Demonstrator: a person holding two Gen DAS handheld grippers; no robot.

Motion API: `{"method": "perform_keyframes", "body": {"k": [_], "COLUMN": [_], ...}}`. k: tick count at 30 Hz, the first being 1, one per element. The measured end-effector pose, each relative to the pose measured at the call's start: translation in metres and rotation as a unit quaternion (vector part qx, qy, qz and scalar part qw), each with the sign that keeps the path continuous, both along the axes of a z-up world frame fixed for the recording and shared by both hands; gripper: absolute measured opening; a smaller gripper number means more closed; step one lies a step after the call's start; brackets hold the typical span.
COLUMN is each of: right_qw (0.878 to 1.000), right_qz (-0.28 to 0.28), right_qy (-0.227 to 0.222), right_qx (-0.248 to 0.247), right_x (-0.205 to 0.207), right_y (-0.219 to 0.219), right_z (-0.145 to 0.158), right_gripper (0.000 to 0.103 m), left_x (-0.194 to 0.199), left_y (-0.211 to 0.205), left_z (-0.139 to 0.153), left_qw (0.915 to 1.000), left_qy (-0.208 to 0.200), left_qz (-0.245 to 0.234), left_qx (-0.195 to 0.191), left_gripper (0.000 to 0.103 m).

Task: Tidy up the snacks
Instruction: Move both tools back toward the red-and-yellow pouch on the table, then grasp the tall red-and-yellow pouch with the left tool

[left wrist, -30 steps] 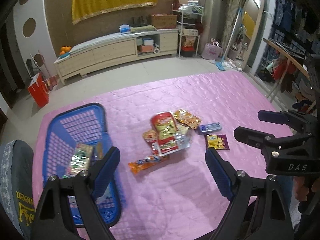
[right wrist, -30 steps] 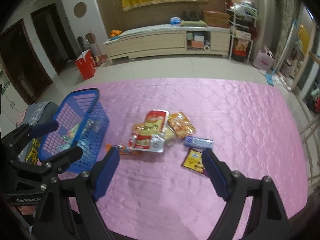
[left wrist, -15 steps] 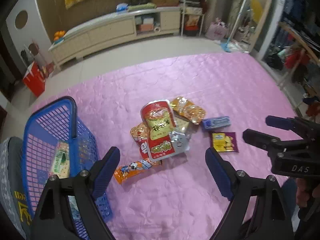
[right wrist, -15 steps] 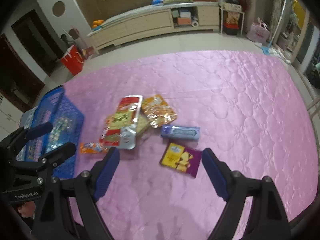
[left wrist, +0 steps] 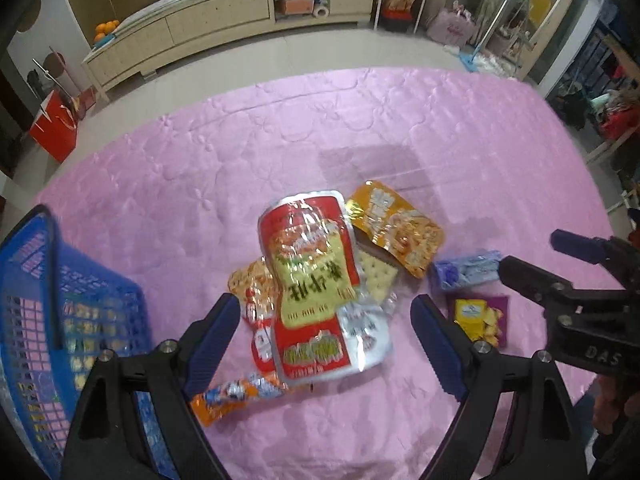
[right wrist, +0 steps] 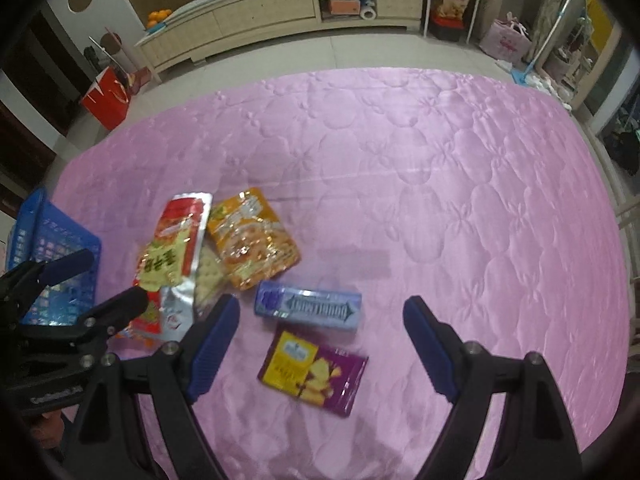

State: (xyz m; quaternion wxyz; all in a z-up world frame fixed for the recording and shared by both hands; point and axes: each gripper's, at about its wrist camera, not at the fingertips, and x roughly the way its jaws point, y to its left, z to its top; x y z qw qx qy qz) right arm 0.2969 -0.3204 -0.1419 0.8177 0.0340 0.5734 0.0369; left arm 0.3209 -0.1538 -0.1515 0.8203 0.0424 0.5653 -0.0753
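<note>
Both grippers spread wide, nothing held. Your left gripper (left wrist: 325,322) sits over the big red pouch (left wrist: 316,280) atop the snack pile; its long axis runs roughly fwd along the fingers, so closing across the short width looks workable. Blue basket (left wrist: 48,280) lies to its left. R gripper (right wrist: 320,328) is nearer the purple box (right wrist: 314,372) & blue gum pack (right wrist: 308,307), both lying crosswise.

We see snack packets heaped flat: red-yellow bag (left wrist: 310,280) topmost, orange pouch (left wrist: 394,228) beside; blue pack (right wrist: 308,306), purple box (right wrist: 314,372) apart.
</note>
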Motion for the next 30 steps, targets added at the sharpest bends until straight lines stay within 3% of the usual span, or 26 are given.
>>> {"method": "perform_keyframes", "body": {"k": [3,14,15,17,23,27,30], "right_qw": [1.0,0.999,0.999,0.999,0.998,0.997,0.997], "right_qz": [0.003,0.025,0.029,0.031,0.047,0.063,0.046], "right_qy": [0.006,0.026,0.027,0.03,0.036,0.04,0.058], "right_qx": [-0.003,-0.014,-0.012,-0.014,-0.024,-0.022,-0.01], "right_x": [0.011,0.021,0.02,0.022,0.018,0.013,0.011], "right_y": [0.0,-0.003,-0.005,-0.01,-0.01,-0.003,-0.004], "right_z": [-0.007,-0.025,-0.025,-0.026,-0.024,-0.023,-0.026], "right_gripper": [0.087,0.087,0.087,0.087,0.087,0.087,0.087], "left_x": [0.013,0.031,0.032,0.031,0.02,0.014,0.005], "left_y": [0.001,0.0,0.001,0.0,-0.004,0.002,0.01], "left_z": [-0.012,-0.045,-0.048,-0.05,-0.042,-0.032,-0.025], "left_qw": [0.9998,0.9994,0.9993,0.999,0.9994,0.9995,0.9996], "left_qy": [0.013,0.031,0.033,0.042,0.032,0.027,0.023], "left_qz": [0.01,0.013,0.012,0.012,0.003,0.014,0.018], "left_qx": [-0.01,0.011,0.014,0.012,0.017,0.011,0.002], "left_gripper": [0.086,0.085,0.083,0.064,0.041,0.039,0.039]}}
